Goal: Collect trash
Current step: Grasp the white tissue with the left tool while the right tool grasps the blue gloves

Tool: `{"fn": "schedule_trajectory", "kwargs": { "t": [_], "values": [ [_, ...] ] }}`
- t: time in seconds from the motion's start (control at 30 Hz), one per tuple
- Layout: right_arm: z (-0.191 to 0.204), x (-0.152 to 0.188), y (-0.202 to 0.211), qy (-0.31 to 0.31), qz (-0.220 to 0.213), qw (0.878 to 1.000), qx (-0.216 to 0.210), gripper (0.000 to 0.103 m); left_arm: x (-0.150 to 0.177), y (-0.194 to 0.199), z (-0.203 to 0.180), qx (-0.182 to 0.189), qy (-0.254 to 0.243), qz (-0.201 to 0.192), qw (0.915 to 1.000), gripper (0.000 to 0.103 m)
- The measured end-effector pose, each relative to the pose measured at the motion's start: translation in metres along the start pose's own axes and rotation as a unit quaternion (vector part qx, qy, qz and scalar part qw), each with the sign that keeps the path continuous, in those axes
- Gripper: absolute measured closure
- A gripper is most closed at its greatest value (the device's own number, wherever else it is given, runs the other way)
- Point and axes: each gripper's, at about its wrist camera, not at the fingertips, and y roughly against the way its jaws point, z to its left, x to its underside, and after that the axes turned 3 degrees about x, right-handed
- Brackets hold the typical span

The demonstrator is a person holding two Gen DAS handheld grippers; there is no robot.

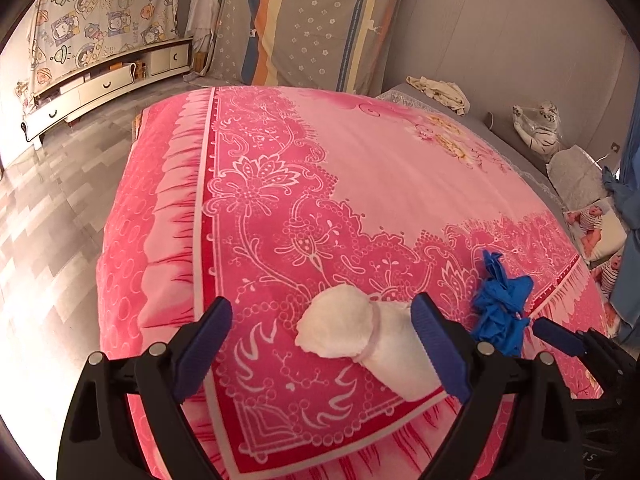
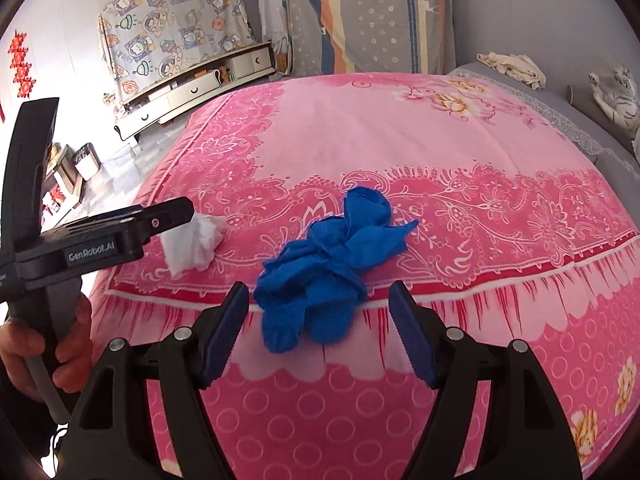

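A crumpled white tissue wad [image 1: 360, 330], cinched near its middle by a thin pale band, lay on the pink bedspread close to the bed's near edge, and the left claw [image 1: 322, 354] stood wide apart around it, the wad lying between the two blue pads with its long end running up against the right-hand pad; whether the other pad touched it could not be told, and nothing was gripped. Just beside the wad, a bundle of blue gloves [image 2: 324, 268] sat bunched and knotted on the patterned border of the bedspread, spilling slightly over the white seam toward the fringe print. The right claw [image 2: 320, 328] was spread open on either side of the gloves' lower folds, its pads apart from the material, holding nothing. In the right wrist view a hand [image 2: 44, 344] gripped the handle of the left tool, whose black arm reached over the tissue. The bedspread [image 1: 400, 168] was pink with a deep rose floral border and a paler centre with yellow flowers. Beyond the bed stood a low white cabinet [image 1: 104, 88] with drawers, a cartoon-print cloth [image 2: 172, 40] against the wall, and striped hanging fabric [image 1: 320, 20]. A toy tiger [image 1: 540, 128] sat at the grey far side, near a crumpled cream cloth [image 1: 438, 90].
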Motion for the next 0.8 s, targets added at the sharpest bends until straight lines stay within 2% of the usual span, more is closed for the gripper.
{"fn": "schedule_trajectory", "kwargs": {
  "t": [0.17, 0.3, 0.4, 0.47, 0.6, 0.67, 0.73, 0.8],
  "values": [
    [-0.001, -0.003, -0.013, -0.003, 0.013, 1.0, -0.007, 0.035, 0.0, -0.009, -0.005, 0.004, -0.008, 0.01, 0.9999, 0.021],
    [-0.001, -0.005, -0.023, -0.005, 0.024, 1.0, -0.014, 0.035, -0.004, -0.015, -0.009, 0.006, -0.013, 0.017, 0.9998, 0.029],
    [0.0, -0.008, -0.027, -0.008, 0.027, 0.999, -0.018, 0.038, -0.007, -0.02, -0.012, 0.007, -0.017, 0.021, 0.9996, 0.039],
    [-0.001, -0.01, -0.03, -0.008, 0.028, 0.999, -0.02, 0.043, -0.008, -0.022, -0.013, 0.015, -0.017, 0.023, 0.9995, 0.05],
    [-0.004, -0.012, -0.034, -0.012, 0.031, 0.999, -0.021, 0.054, -0.007, -0.023, -0.014, 0.011, -0.017, 0.021, 0.9996, 0.053],
    [-0.005, -0.012, -0.034, -0.011, 0.032, 0.999, -0.016, 0.063, -0.007, -0.021, -0.012, 0.014, -0.013, 0.019, 0.9996, 0.055],
    [-0.004, -0.012, -0.033, -0.01, 0.031, 0.999, -0.018, 0.083, -0.008, -0.019, -0.011, 0.019, -0.009, 0.017, 0.9996, 0.056],
    [-0.003, -0.011, -0.032, -0.003, 0.03, 0.999, -0.015, 0.088, -0.008, -0.016, -0.01, 0.017, -0.008, 0.015, 0.9997, 0.057]
  ]
}}
